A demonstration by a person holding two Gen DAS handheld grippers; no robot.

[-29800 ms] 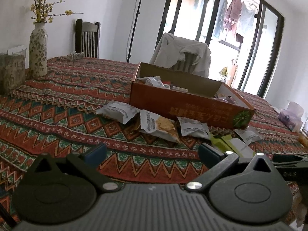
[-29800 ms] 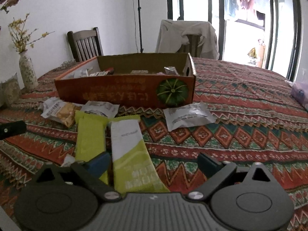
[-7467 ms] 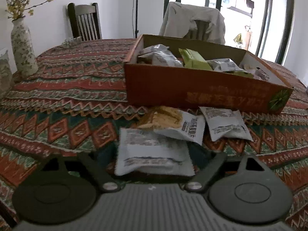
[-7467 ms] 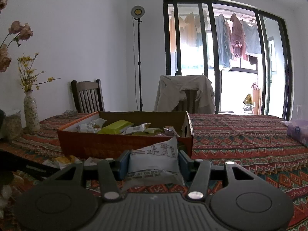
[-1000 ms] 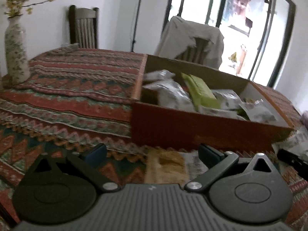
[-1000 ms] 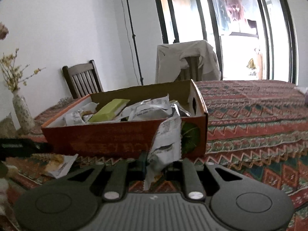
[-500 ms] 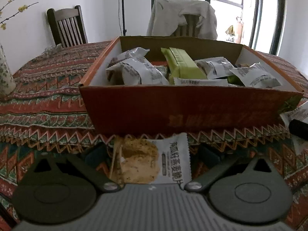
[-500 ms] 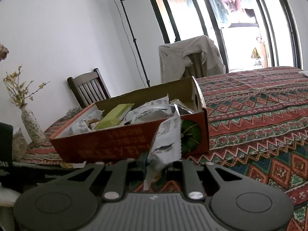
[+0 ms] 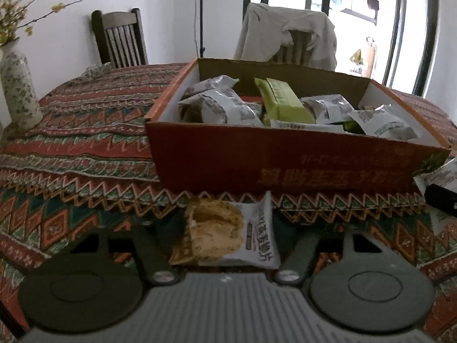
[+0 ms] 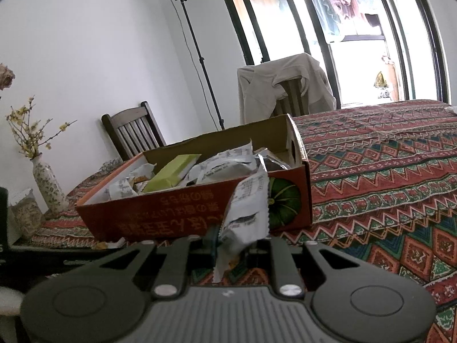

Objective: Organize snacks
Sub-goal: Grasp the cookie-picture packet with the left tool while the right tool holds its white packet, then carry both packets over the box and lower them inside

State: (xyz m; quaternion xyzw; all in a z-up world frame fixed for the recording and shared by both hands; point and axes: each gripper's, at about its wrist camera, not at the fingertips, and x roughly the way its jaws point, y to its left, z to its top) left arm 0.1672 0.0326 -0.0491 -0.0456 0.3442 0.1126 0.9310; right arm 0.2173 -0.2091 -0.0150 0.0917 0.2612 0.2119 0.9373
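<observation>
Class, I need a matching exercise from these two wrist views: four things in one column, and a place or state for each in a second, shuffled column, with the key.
1. cracker packet
2. white packet
3. green packet
4. vase

A. lies inside the cardboard box
B. between the left gripper fingers
C. stands on the table, left of the box
D. pinched in the right gripper

Pairs: 1-B, 2-D, 3-A, 4-C

At the start, several packets lay loose on the surface [image 9: 85,148] before the orange box [image 9: 285,163]; most now lie inside the box. One second ago the left tool [image 9: 225,234] stood open above the cracker packet [image 9: 225,234]; its fingers now close on that packet. The right tool [image 10: 231,243], gripping the white packet [image 10: 245,208], has tilted and risen slightly since then.
</observation>
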